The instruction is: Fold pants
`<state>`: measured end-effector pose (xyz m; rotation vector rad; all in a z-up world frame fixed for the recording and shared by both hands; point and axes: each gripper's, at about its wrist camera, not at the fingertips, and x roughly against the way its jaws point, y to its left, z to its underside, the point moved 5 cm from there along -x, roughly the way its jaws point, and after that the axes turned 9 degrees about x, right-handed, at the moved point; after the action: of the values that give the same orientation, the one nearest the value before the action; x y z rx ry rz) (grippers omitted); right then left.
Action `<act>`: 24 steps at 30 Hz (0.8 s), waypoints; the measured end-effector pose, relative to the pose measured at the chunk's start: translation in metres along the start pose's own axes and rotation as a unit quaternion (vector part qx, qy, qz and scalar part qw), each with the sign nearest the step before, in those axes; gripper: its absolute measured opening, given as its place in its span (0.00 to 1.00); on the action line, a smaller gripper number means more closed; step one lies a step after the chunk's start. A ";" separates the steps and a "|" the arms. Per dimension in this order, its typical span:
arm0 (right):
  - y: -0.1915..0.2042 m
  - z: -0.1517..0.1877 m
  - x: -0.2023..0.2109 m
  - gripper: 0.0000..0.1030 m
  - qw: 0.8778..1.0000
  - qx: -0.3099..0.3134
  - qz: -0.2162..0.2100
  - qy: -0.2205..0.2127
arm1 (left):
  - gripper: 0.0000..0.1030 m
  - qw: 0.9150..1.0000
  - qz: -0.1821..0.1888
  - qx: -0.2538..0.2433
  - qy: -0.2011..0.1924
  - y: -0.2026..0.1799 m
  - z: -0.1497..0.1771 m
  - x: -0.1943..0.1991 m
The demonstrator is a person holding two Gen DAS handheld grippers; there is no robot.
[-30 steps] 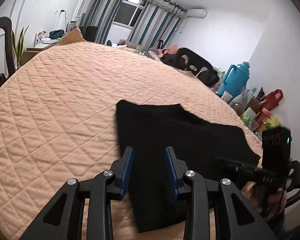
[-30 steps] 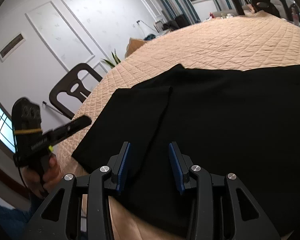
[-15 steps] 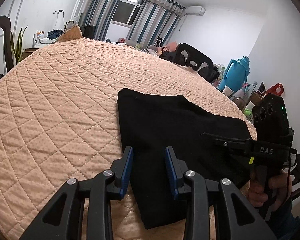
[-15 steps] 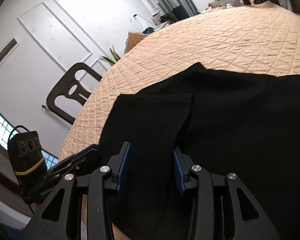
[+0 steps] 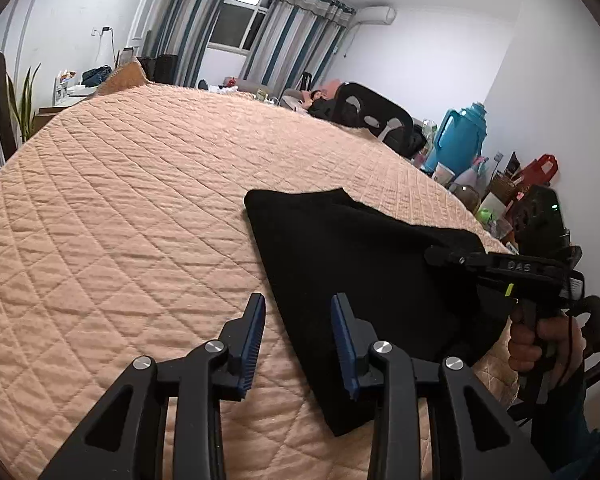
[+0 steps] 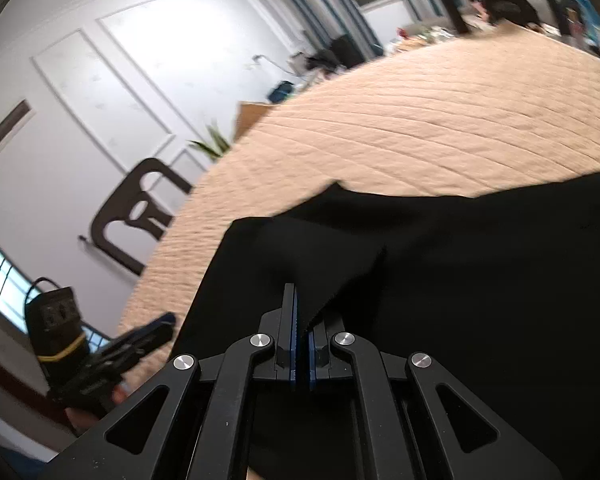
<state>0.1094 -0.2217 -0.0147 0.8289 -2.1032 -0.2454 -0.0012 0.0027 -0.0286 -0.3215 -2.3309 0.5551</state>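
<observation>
Black pants [image 5: 360, 264] lie partly folded on a peach quilted cover [image 5: 140, 200], near its front right edge. My left gripper [image 5: 298, 332] hovers open over the pants' near left edge, with quilt and cloth visible between its blue pads and nothing pressed. My right gripper [image 6: 300, 312] is shut on a raised flap of the pants [image 6: 480, 280], which rises in a small peak from its pads. From the left wrist view the right gripper [image 5: 434, 252] reaches in over the pants' right side, held by a hand [image 5: 540, 340]. The left gripper [image 6: 156, 326] shows blurred at lower left of the right wrist view.
A dark chair [image 6: 136, 216] and a plant [image 6: 214, 146] stand past the cover's left edge. A teal jug [image 5: 460, 140], a red bag [image 5: 540, 168] and small clutter crowd the right side. Another dark chair [image 5: 376, 116] stands at the far edge.
The right gripper's jaws went from wide apart to shut on the pants' fabric edge, and it pushed further in over the cloth. The left gripper stayed put, still open.
</observation>
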 end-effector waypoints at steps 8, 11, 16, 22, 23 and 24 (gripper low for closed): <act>-0.013 0.007 -0.002 0.06 1.000 -0.025 -0.016 0.004 | 0.36 1.000 0.002 -0.018 -0.004 -0.013 -0.012 -0.004; -0.024 0.000 0.002 0.15 0.999 -0.046 -0.011 -0.008 | 0.36 1.000 0.001 -0.027 -0.003 -0.017 -0.020 -0.011; -0.034 -0.016 -0.007 0.15 0.997 -0.072 -0.028 -0.003 | 0.36 0.999 0.005 -0.036 0.017 -0.026 -0.028 -0.032; -0.026 -0.030 0.004 0.10 0.999 -0.037 0.005 -0.035 | 0.36 0.998 0.001 -0.048 0.036 -0.032 -0.019 -0.042; -0.035 -0.028 0.002 0.10 0.998 -0.051 0.023 -0.027 | 0.36 0.998 -0.002 -0.049 0.038 -0.032 -0.017 -0.042; -0.043 -0.025 0.001 0.10 0.997 -0.061 0.038 -0.019 | 0.36 0.998 -0.004 -0.050 0.040 -0.031 -0.016 -0.042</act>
<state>0.1488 -0.2522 -0.0174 0.6752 -2.1268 -0.3481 0.0377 -0.0356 -0.0281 -0.3730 -2.2854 0.4152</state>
